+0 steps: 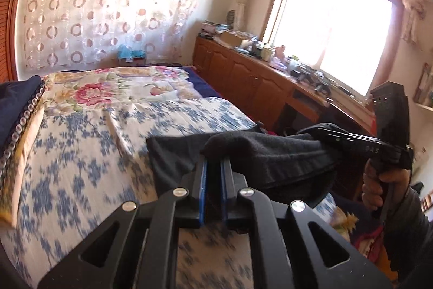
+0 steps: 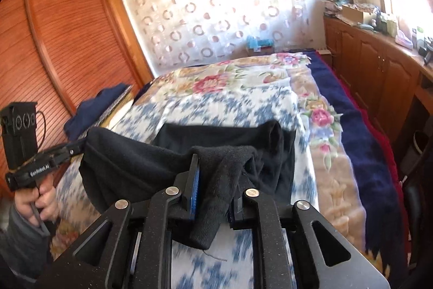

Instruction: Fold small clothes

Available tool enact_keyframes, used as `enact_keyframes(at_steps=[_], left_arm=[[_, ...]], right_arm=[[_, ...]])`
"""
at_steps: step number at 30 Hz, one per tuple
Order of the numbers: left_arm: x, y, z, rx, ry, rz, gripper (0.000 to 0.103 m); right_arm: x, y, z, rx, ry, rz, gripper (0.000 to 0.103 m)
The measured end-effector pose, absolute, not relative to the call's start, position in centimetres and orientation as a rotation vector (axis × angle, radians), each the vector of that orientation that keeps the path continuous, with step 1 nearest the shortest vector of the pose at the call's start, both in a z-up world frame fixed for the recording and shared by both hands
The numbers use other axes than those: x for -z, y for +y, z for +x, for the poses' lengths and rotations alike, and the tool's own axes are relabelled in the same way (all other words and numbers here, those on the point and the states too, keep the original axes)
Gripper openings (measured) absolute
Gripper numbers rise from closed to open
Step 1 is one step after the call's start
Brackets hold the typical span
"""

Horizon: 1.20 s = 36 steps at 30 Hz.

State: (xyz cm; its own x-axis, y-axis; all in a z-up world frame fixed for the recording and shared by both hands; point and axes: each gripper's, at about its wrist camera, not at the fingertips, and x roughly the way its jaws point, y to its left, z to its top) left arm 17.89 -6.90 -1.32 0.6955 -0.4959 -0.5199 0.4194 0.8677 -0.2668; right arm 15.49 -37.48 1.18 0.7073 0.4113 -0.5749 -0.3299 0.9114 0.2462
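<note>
A small black fleece garment [image 1: 273, 156] hangs stretched between my two grippers above the bed. My left gripper [image 1: 215, 167] is shut on one corner of it, blue pads close together with cloth over the tips. My right gripper [image 2: 213, 180] is shut on the other corner, a bunched strip [image 2: 216, 197] of the cloth hanging down between its fingers. Each gripper shows in the other's view: the right one [image 1: 327, 133] at the right, the left one [image 2: 78, 146] at the left. The garment's lower part [image 2: 216, 134] droops onto the bedspread.
The bed carries a blue-and-white floral sheet [image 1: 81, 159] and a flowered quilt [image 2: 230, 83]. A dark blue folded cloth [image 2: 94, 107] lies at the left edge by the wooden wardrobe [image 2: 54, 45]. A cluttered wooden cabinet [image 1: 257, 77] runs under the window on the right.
</note>
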Motion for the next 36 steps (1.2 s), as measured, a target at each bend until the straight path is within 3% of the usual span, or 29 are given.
enact_keyframes(at_steps=[4, 6, 8, 13, 16, 18, 21, 36], left_arm=[[2.7, -7.4, 22.1, 0.472, 0.657, -0.124, 0.005], [3.6, -7.4, 24.1, 0.455, 0.684, -0.13, 0.005], [4.5, -7.4, 25.8, 0.452, 0.708, -0.141, 0.005], [6.0, -7.8, 27.8, 0.434, 0.728, -0.105, 0.007], [5.8, -7.3, 28.2, 0.445, 0.711, -0.103, 0.016], [5.2, -6.7, 27.7, 0.452, 0.689, -0.105, 0.028], [4.3, -5.9, 26.4, 0.471, 0.664, -0.092, 0.036], [6.7, -4.9, 21.4, 0.514, 0.73, -0.039, 0.039]], right_arm=[[-0.5, -37.3, 18.8, -0.353, 0.694, 0.092, 0.026], [-0.5, -37.7, 20.1, -0.307, 0.679, 0.073, 0.052], [-0.7, -38.4, 21.1, -0.29, 0.662, 0.069, 0.056], [-0.6, -39.6, 21.3, -0.314, 0.637, 0.049, 0.056], [-0.5, -40.2, 20.3, -0.312, 0.625, 0.03, 0.056], [-0.4, -40.7, 19.5, -0.314, 0.625, 0.029, 0.056], [0.0, -41.2, 18.2, -0.327, 0.64, 0.031, 0.057], [1.2, -34.7, 20.3, -0.477, 0.679, -0.16, 0.057]])
